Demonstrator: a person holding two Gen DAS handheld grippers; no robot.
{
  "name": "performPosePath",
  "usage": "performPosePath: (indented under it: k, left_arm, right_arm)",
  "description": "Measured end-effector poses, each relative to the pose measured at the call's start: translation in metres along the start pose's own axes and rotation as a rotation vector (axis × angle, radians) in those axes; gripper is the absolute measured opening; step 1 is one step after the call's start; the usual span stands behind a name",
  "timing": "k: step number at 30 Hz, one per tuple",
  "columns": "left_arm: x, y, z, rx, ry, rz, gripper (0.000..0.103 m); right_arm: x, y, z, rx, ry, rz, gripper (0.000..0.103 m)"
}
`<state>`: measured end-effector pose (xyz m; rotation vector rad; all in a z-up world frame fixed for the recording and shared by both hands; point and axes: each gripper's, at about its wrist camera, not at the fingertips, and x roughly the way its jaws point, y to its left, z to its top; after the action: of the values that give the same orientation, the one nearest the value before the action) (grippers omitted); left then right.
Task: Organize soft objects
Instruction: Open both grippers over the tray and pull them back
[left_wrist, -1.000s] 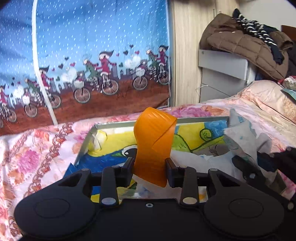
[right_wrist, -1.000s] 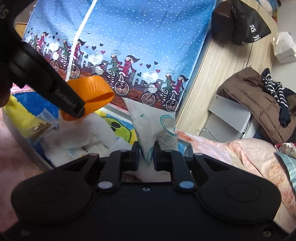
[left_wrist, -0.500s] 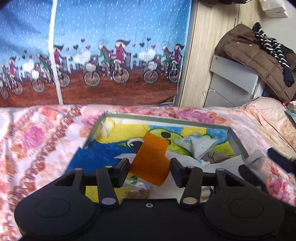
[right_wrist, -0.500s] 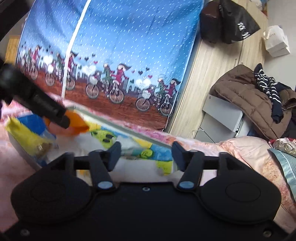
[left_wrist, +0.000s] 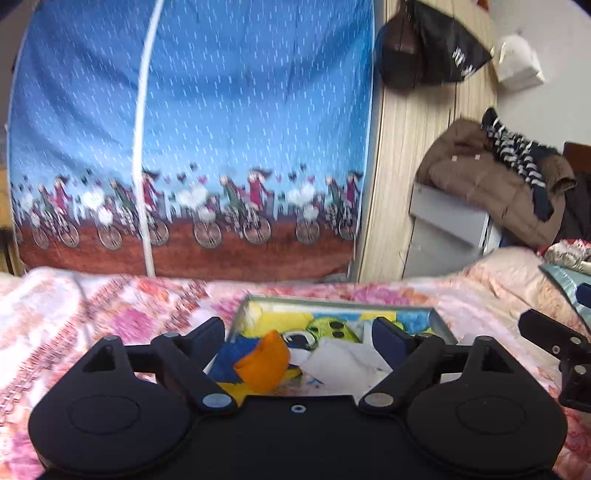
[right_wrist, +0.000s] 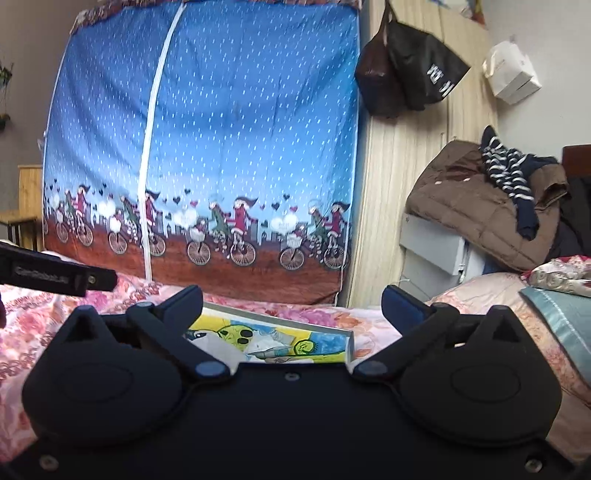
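A home bedroom: floral bed cover (right_wrist: 303, 314), zip-up fabric wardrobe (right_wrist: 221, 129), a brown coat (right_wrist: 480, 206) heaped nearby.

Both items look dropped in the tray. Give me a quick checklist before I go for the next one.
1. Left gripper empty: ok, jaws opening, nothing between them.
2. Right gripper empty: ok, jaws opening, nothing between them.
3. Orange piece in the tray: ok, lying loose.
4. White bag in the tray: ok, beside the orange piece.
5. Grippers apart from each other: ok, the right one shows at the left view's edge, not touching.
6. Next soft object located: cannot tell, none on the bedspread in view.
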<state>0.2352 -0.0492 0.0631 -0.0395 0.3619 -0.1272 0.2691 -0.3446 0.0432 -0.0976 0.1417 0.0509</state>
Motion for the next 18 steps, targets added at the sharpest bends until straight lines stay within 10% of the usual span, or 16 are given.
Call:
performPosePath:
  k: [18]
  left_arm:
    - [-0.168, 0.020, -0.076, -0.049, -0.112, 0.073, 0.102]
  right_arm:
    - [-0.107, 0.017, -0.031, 0.102, -0.073, -0.019, 0.103]
